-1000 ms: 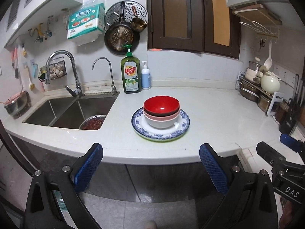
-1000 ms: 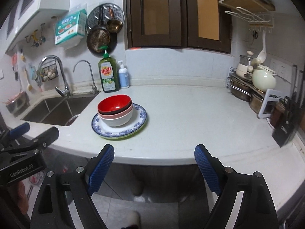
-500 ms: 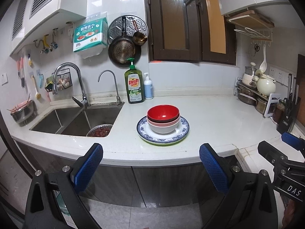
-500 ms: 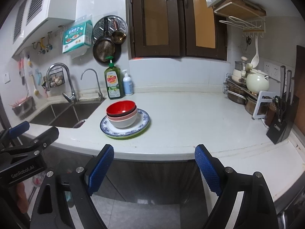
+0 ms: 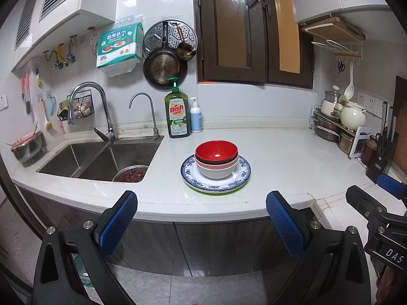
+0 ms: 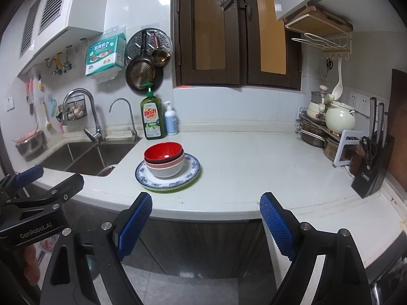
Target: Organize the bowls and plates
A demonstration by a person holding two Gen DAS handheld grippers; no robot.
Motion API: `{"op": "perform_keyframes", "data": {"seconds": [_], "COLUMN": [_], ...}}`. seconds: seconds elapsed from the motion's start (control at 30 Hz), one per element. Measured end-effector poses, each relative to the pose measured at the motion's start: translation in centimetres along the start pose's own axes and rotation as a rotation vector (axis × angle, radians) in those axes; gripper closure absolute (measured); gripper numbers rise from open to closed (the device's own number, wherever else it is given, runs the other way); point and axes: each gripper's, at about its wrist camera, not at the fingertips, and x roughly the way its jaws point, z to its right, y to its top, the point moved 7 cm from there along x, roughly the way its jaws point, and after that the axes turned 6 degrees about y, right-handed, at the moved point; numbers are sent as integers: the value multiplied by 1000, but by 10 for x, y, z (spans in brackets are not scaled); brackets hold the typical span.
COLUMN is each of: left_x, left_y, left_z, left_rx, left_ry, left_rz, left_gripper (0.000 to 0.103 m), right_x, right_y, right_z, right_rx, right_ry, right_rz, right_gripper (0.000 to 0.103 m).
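Observation:
A red bowl sits on top of a stack of nested bowls, with a pink one and a white one below. The stack stands on a blue-patterned plate with a green plate edge under it, on the white counter. The stack also shows in the right wrist view, on the plate. My left gripper is open and empty, in front of the counter edge. My right gripper is open and empty, also short of the counter.
A double sink with a bowl of red food lies left of the stack. A dish soap bottle and a pump bottle stand at the back wall. Pots and a knife block crowd the right end.
Both grippers have pulled back from the counter and risen, so the stack looks farther off. The bowls and plates have not moved. Both grippers stay open.

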Motion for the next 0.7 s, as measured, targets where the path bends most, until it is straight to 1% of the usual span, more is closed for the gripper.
{"op": "perform_keyframes", "data": {"seconds": [0.7], "left_x": [-6], "left_y": [4], "left_z": [8], "left_rx": [4], "left_ry": [4], "left_rz": [19], "left_gripper": [0], "right_x": [-1], "right_y": [5], "right_z": [-1], "right_rx": [7], "right_ry": [-16], "right_rz": [9], "right_gripper": [15]}}
